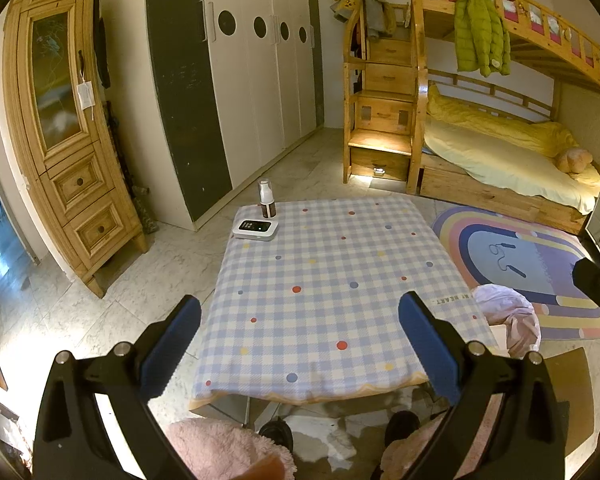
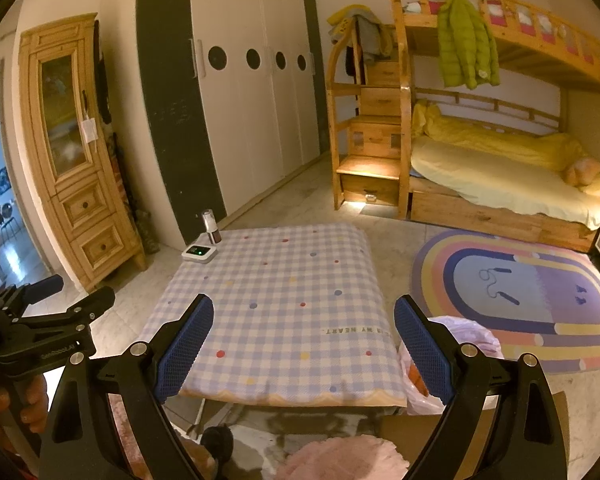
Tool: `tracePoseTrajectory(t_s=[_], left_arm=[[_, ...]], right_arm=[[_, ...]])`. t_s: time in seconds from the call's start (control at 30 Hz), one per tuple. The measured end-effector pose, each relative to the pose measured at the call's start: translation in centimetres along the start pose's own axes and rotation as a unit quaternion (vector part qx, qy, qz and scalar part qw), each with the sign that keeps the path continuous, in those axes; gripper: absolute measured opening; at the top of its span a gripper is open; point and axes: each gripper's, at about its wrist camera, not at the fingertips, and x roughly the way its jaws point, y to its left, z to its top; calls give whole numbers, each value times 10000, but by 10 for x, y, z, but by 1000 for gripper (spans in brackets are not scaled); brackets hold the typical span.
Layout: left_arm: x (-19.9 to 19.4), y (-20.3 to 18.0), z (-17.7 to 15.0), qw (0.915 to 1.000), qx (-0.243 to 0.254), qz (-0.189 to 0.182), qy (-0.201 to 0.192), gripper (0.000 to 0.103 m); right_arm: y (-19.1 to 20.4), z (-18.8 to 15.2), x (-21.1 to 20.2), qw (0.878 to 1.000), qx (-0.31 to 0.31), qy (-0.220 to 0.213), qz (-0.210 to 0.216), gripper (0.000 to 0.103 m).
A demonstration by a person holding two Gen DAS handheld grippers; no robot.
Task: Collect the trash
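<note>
I hold both grippers, left gripper and right gripper, jaws apart and empty, above the table; the trash bag sits just right of my right jaws.

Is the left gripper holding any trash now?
No, the left gripper is open with nothing between its fingers, above the checked table.

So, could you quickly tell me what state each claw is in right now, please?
Left claw: open, holding nothing, above the checked tablecloth.
Right claw: open, holding nothing.
</note>
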Motion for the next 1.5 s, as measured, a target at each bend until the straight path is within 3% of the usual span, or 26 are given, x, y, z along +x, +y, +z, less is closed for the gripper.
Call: tracePoseTrajectory(t_s=[1.5], left_arm=[[1, 2, 0, 10000, 13, -4, 36, 96]], right_arm=[[3, 0, 2, 10000, 20, 15, 12, 91]])
